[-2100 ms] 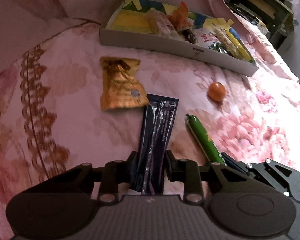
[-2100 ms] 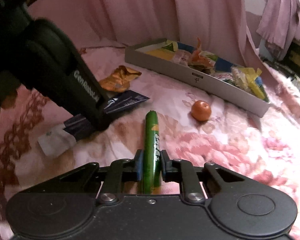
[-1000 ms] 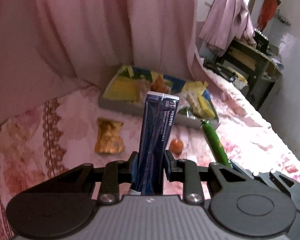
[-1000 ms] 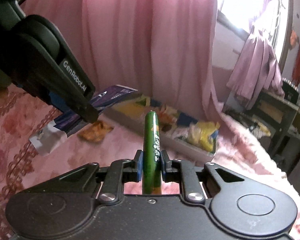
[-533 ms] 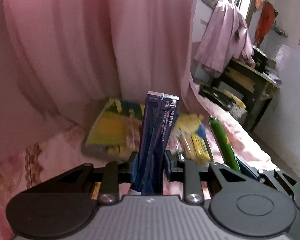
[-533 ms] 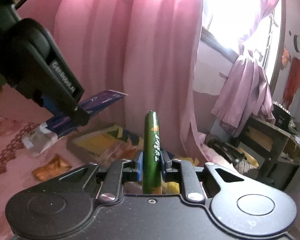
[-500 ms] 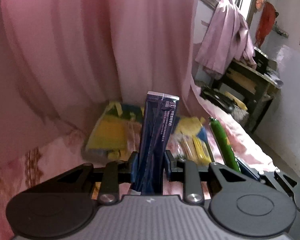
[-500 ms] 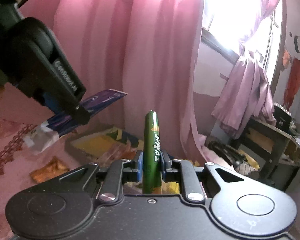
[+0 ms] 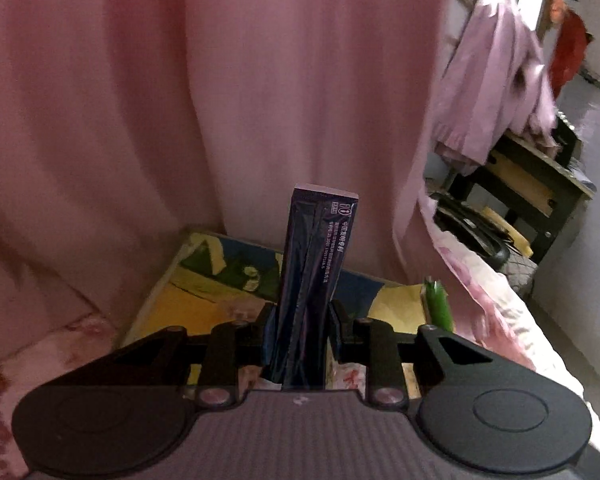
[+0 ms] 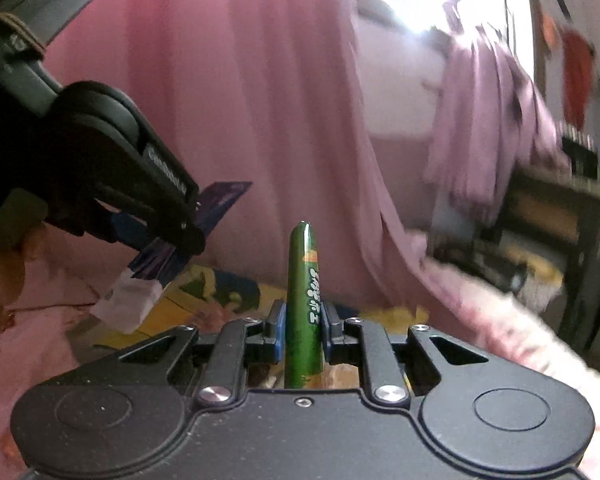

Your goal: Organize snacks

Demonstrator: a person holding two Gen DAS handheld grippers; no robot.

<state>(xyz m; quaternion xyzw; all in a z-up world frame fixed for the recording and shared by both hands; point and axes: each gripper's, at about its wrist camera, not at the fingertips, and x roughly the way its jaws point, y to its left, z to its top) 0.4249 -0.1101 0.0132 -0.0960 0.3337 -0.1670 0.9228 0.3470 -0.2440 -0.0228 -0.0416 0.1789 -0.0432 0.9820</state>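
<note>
— Look at the left hand-held gripper (image 9: 300, 336): its jaws are pinching that long, flat, dark navy foil snack packet (image 9: 314, 280), which stands straight up between the pads. A couple of seconds ago that packet was lying on the flowered pink bedspread.

— And the right hand-held gripper (image 10: 302, 332)?

— Same story. It's clamped on the slim green plastic-wrapped sausage stick (image 10: 303, 304), which was also down on the bed. Both have been lifted and carried across, so the shallow cardboard tray with the yellow and blue lining (image 9: 220, 280) now sits right under the fingers instead of far off.

— So they're nearly at the drop?

— I'd say so; both snacks hang over the tray's near part, and letting go looks like the next step. Nothing has been released yet.

— What can't you make out?

— Plenty. The gripper bodies cover the tray's front wall and most of its contents. The orange fruit and the gold wrapper that lay on the bed are out of sight. The pink curtain (image 9: 220, 100) and the room to the right are smeared with motion. From the right view, the packet's white end (image 10: 126, 306) dangles below the left gripper, but I can't tell if it touches anything.
</note>
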